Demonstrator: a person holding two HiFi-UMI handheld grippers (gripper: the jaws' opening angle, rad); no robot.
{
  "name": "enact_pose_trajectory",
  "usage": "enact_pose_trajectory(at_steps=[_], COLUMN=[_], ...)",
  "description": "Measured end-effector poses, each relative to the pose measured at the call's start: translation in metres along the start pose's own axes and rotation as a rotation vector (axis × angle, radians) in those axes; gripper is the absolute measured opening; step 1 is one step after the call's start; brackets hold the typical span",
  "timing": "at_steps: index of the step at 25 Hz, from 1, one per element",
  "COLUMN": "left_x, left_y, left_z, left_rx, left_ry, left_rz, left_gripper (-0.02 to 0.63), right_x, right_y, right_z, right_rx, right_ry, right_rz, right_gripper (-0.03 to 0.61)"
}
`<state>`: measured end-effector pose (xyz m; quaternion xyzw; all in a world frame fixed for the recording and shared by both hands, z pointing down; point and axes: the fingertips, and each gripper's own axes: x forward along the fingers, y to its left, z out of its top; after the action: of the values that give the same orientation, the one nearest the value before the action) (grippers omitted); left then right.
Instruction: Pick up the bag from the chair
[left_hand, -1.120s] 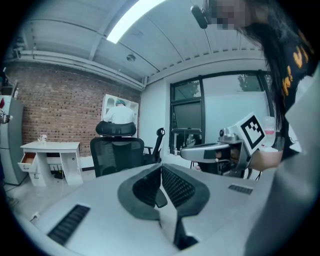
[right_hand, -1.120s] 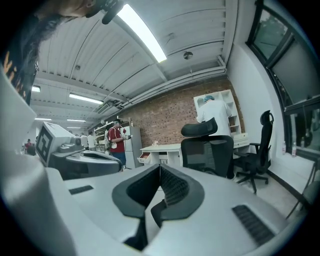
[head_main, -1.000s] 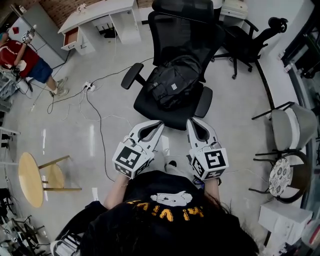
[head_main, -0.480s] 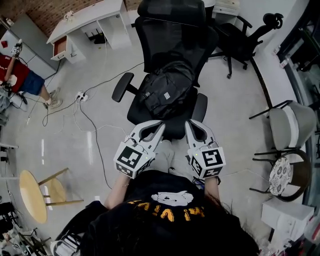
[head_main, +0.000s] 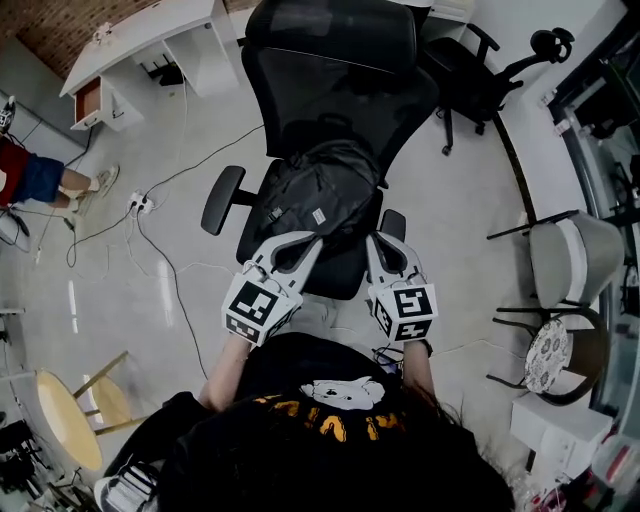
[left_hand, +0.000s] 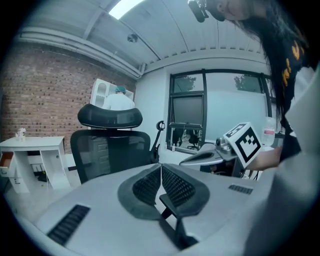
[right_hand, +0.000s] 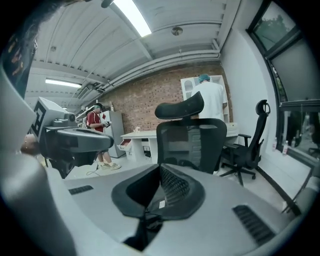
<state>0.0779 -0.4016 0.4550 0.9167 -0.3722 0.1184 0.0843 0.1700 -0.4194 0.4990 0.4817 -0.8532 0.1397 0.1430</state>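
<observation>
head view: the bag (head_main: 322, 190) lies slumped on the seat (head_main: 335, 278) of the chair (head_main: 405, 110), leaning on the backrest (head_main: 330, 85), at 12 o'clock from both grippers. the left gripper (head_main: 312, 242) and right gripper (head_main: 380, 244) hover over the seat's front edge, tips just short of the bag's near end, touching nothing. left gripper view: its fingers are pressed together with nothing between them; the backrest stands at 10 o'clock, the other gripper at 3 o'clock, and the bag is hidden below the jaws. right gripper view: fingers likewise closed and empty, backrest at 12 o'clock. this looks like the approach, so the pickup is barely begun. to do it well, i would spread both pairs of fingers before they meet the fabric, then aim for something firm, such as a strap or handle if one shows, or else pinch the sides at 9 and 3 o'clock. soft cloth can slip from a shallow pinch, so bite deep. such a chair may roll or swivel; a shove toward 12 o'clock could send it away, so lift straight up.
</observation>
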Motion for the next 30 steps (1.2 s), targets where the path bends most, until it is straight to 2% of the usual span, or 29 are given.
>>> enact_pose_trajectory(at_steps=[8,12,13,14,15,17,22,25,30], left_x=[0.041,0.057,0.061,0.065,0.068,0.073,0.074,0.071,0.073], left_y=[0.055,0.079,0.084,0.089,0.094,0.102,0.126,0.142,0.163], left_z=[-0.021,-0.032,-0.033,-0.034,-0.035,-0.037,-0.047,-0.056,-0.057], left_rx=[-0.05,-0.07,-0.075,-0.079,-0.081,-0.084,-0.099,-0.115,-0.122], left_ry=[0.06,0.086,0.091,0.096,0.102,0.114,0.141,0.154,0.155], left_rz=[-0.03,-0.032,-0.032,-0.033,-0.034,-0.032,0.001,0.038,0.08], left_gripper=[0.012,0.012,0.012,0.012,0.012,0.012,0.012,0.012,0.012], right_x=[0.077,0.118,0.129,0.14,0.15,0.17,0.216,0.237,0.259], right_y=[-0.066,-0.091,-0.097,-0.102,-0.109,-0.123,-0.153,-0.166,-0.176], right_z=[-0.019,-0.042,-0.05,-0.058,-0.067,-0.083,-0.124,-0.154,-0.194], right_rx=[0.111,0.108,0.105,0.103,0.104,0.115,0.19,0.254,0.279], right_ry=[0.083,0.165,0.192,0.22,0.246,0.289,0.387,0.467,0.601], right_rz=[-0.065,-0.061,-0.056,-0.051,-0.049,-0.057,-0.056,-0.068,-0.05], right_gripper=[0.008,0.01,0.04,0.102,0.128,0.136,0.262,0.309,0.343])
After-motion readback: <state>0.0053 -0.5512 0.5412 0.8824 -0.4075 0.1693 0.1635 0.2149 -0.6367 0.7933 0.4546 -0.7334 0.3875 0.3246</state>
